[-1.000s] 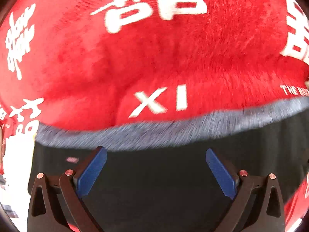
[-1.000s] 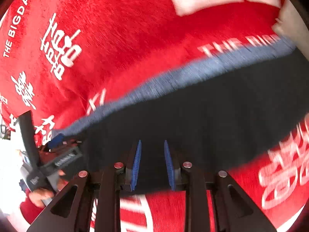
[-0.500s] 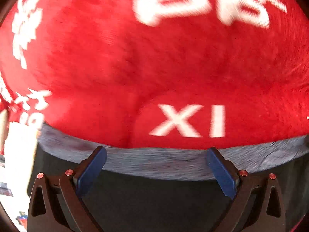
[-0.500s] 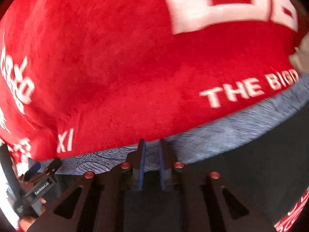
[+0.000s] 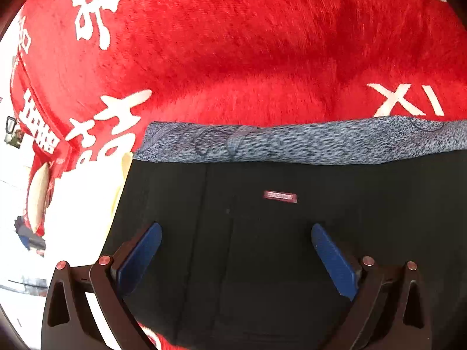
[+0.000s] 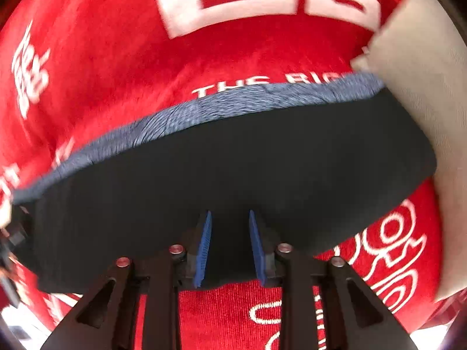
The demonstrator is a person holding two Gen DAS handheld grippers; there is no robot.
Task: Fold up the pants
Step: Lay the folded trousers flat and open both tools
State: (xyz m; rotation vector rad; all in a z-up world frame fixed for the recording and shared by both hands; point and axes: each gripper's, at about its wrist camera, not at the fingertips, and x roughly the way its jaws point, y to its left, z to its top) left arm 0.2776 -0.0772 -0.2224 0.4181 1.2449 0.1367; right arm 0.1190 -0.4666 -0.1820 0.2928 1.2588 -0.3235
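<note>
A: Blue pads nearest the lens, spread wide: the left gripper (image 5: 236, 250) hangs fully open over the black pants (image 5: 277, 233) with nothing between its fingers.

B: And the right gripper (image 6: 229, 245)? Its jaws stand narrow, with black cloth showing in the gap, but whether it pinches the near edge I cannot tell.

A: Beyond the pads a small reddish label (image 5: 280, 196) sits on the black fabric, then the grey-blue waistband (image 5: 292, 145) runs across the far edge.

B: The pants lie flat on the red blanket (image 5: 233, 43) with white lettering. At far right, a beige cloth (image 6: 423, 116) touches the waistband's corner.

A: The risks, as I judge them: if only one side is lifted, the fabric would drag and the fold would skew.

B: Also, a low bite could catch the plush blanket beneath along with the pants and pull it up. And a shallow grip on a single layer would let the lower one slide out, leaving the edges uneven.
</note>
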